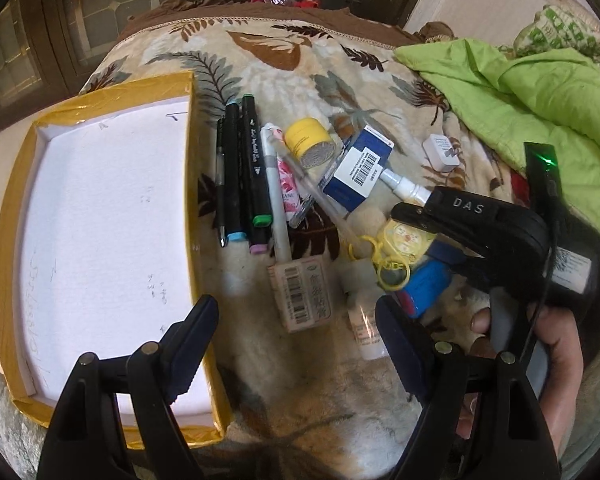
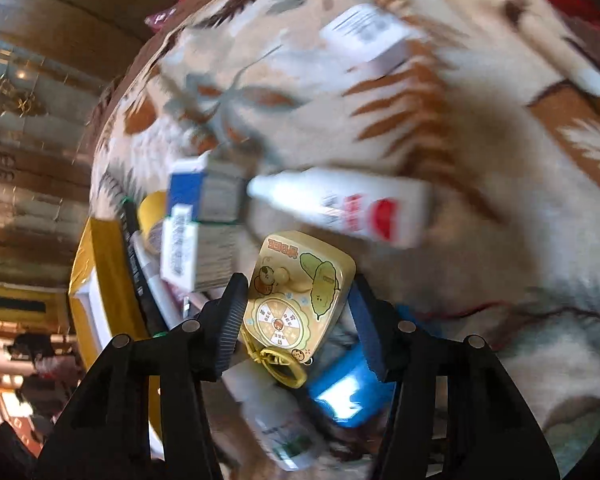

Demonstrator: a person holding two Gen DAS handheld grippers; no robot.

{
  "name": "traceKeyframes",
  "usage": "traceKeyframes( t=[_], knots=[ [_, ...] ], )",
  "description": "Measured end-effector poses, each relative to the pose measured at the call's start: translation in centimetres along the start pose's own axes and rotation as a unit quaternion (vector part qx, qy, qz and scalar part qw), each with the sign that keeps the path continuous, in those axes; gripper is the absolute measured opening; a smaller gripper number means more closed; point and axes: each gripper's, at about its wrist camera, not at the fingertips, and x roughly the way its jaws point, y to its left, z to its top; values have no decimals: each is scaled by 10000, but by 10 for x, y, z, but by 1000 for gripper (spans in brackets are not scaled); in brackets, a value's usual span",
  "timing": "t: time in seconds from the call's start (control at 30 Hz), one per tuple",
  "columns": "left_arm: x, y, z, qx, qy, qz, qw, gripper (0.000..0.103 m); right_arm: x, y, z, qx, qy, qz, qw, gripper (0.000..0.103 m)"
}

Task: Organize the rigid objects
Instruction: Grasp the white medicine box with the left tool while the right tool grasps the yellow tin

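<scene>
A yellow-rimmed box with a white floor lies at the left on a leaf-print blanket. Beside it lie markers, a pink box, a yellow jar, a blue-white box and a white spray bottle. My right gripper is shut on a yellow cartoon keychain case, seen also in the left wrist view. A blue cylinder lies under it. My left gripper is open and empty, between the box rim and the pile.
A green cloth is bunched at the right. A white charger lies near it. A small clear bottle lies by my left gripper's right finger. The blanket is bare at the front.
</scene>
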Motion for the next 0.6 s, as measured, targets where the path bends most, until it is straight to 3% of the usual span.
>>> traceKeyframes(
  t=[0.1, 0.23, 0.27, 0.33, 0.47, 0.6],
  knots=[
    [14, -12, 6, 191, 202, 255, 9993, 75, -1, 0, -2, -56, -39, -70, 10000, 52],
    [38, -17, 9, 336, 560, 628, 9959, 59, 2, 6, -4, -185, -100, -88, 9997, 55],
    [46, -15, 9, 328, 661, 694, 9949, 48, 4, 10, -6, -206, -130, -122, 9996, 55],
    [60, -8, 9, 230, 846, 816, 9928, 35, 6, 15, -8, -323, -150, -207, 9992, 59],
    [48, 11, 2, -45, 674, 450, 9967, 34, 6, 21, -11, -523, -127, -347, 9979, 56],
    [17, 40, -11, -584, 712, -503, 9945, 34, -3, 4, -10, -149, -165, 138, 9997, 55]
  ],
)
